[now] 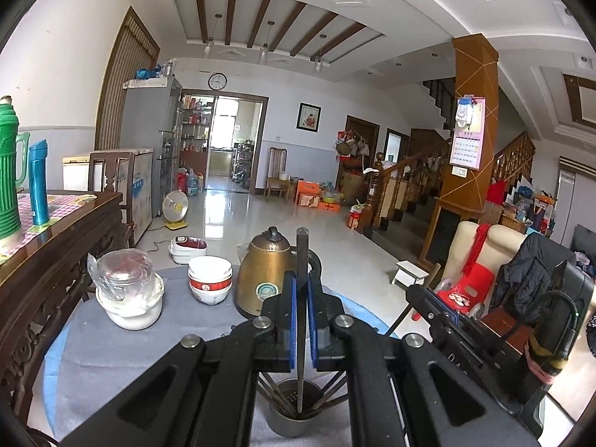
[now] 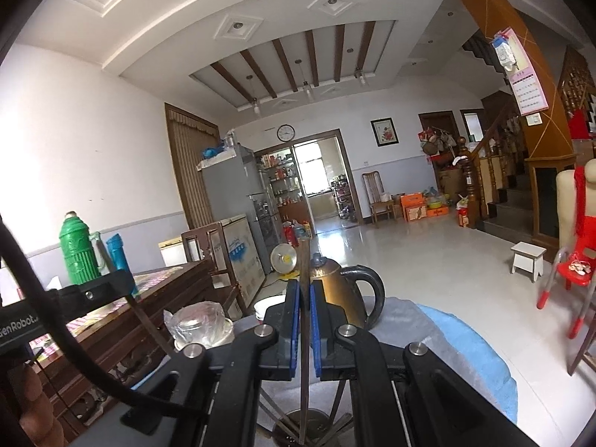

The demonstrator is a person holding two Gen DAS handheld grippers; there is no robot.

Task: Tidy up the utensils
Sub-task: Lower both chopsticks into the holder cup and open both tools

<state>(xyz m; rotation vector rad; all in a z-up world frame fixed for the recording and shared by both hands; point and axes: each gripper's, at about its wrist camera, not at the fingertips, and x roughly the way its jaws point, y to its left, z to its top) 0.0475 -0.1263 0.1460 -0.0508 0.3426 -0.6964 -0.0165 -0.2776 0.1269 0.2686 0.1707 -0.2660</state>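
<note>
At the near edge of the round grey-clothed table (image 1: 111, 342), the left gripper (image 1: 302, 320) and right gripper (image 2: 305, 331) each clamp one dark chopstick (image 1: 301, 298) above the steel utensil cup (image 1: 290, 415). A slight tilt probably misses the rim or tips it.

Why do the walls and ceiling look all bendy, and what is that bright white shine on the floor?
Left wrist view: the fisheye lens bows the ceiling and blacks out the corners; the shine is doorway daylight glaring off the glossy floor. Right wrist view: same bending, the wooden pillar leans in, and the red chair at the edge looks smeared.
</note>
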